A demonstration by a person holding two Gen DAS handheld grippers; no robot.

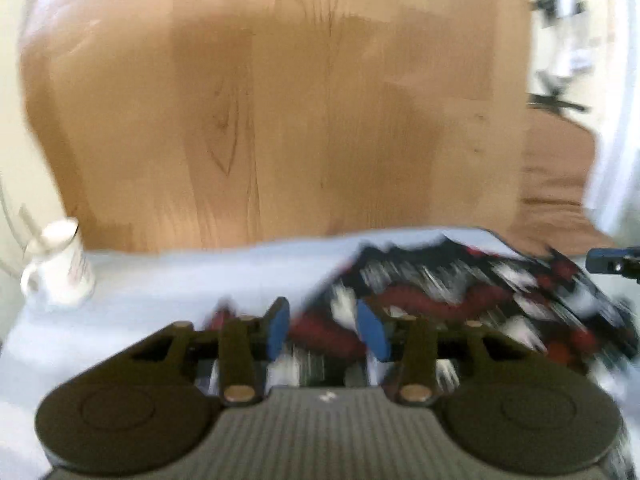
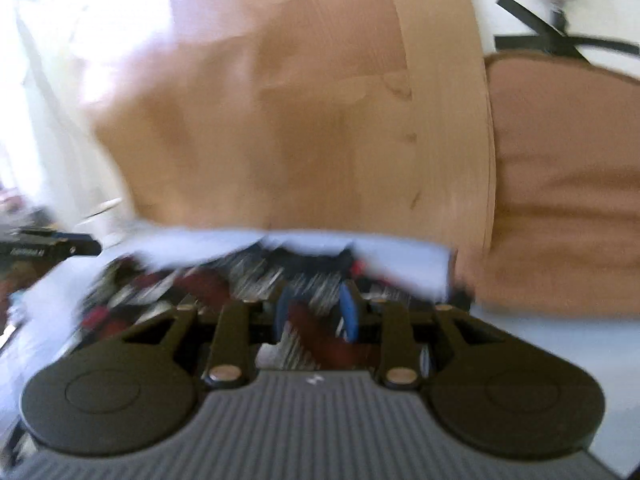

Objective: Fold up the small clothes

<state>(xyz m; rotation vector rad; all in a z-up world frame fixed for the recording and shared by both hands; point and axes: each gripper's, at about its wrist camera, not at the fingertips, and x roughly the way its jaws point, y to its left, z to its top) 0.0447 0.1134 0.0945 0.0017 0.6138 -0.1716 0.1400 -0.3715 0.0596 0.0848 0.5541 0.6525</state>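
Observation:
A small garment with a black, red and white print lies rumpled on a pale blue cloth. My left gripper hangs low over its near left part, its blue pads apart with printed fabric showing in the gap. In the right wrist view the same garment spreads to the left. My right gripper stands over it with a red fold of fabric running loosely between its blue pads. The right gripper's tip shows at the far right of the left view. Both views are blurred.
A white mug stands on the pale cloth at the left edge. Beyond the cloth stretches a wooden surface. A brown cushion lies off to the right, with black furniture legs behind it.

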